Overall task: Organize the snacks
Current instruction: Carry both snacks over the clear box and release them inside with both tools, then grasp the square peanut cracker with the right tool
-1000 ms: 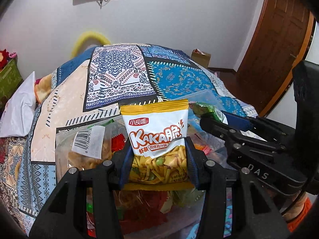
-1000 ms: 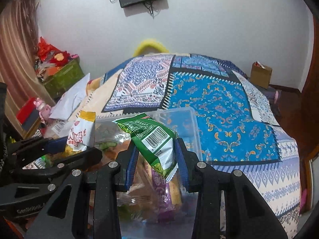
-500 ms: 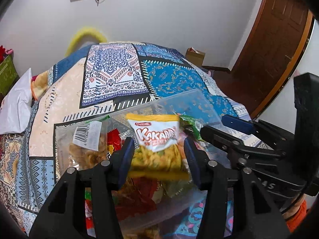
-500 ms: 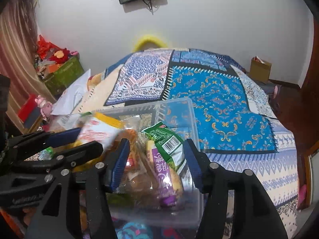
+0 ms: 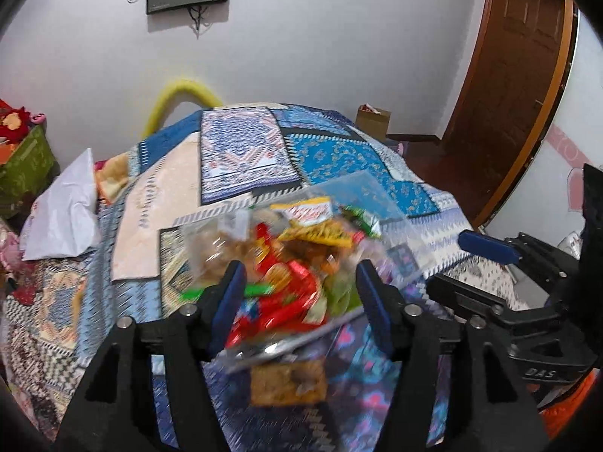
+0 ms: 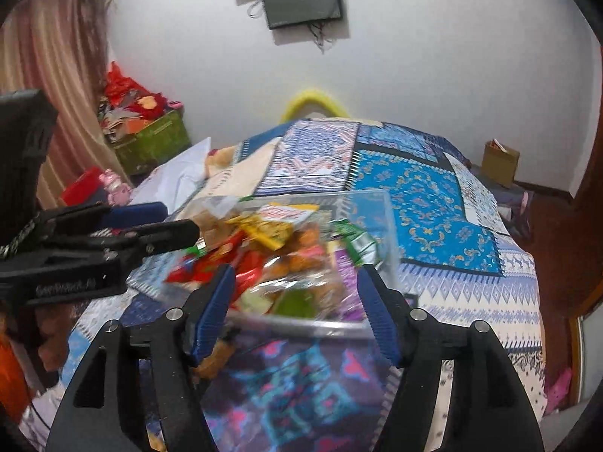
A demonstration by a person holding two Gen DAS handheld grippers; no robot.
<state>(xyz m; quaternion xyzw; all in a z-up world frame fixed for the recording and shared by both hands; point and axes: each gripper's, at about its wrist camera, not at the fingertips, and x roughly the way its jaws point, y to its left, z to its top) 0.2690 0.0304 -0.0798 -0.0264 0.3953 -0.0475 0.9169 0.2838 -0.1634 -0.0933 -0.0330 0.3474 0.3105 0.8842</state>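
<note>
A clear plastic bin (image 5: pixel 371 192) (image 6: pixel 371 207) sits on the patterned bedspread, heaped with snack packets. The yellow-and-white Kaka packet (image 5: pixel 311 213) (image 6: pixel 280 214) lies on top of the heap. The green packet (image 5: pixel 363 220) (image 6: pixel 356 239) lies at the bin's right side. My left gripper (image 5: pixel 301 297) is open and empty, back from the bin's near edge. My right gripper (image 6: pixel 296 301) is open and empty, also just short of the bin. A brown snack packet (image 5: pixel 288 382) lies on the bed in front of the bin.
The bed (image 5: pixel 241 158) fills the view, with a white pillow (image 5: pixel 64 207) at the left. A green box with toys (image 6: pixel 150 135) stands by the curtain. A cardboard box (image 6: pixel 501 164) sits on the floor near the wooden door (image 5: pixel 516 86).
Both grippers opened and let go: the Kaka packet and the green packet now lie in the bin. Both grippers pulled back and up from the bin.
</note>
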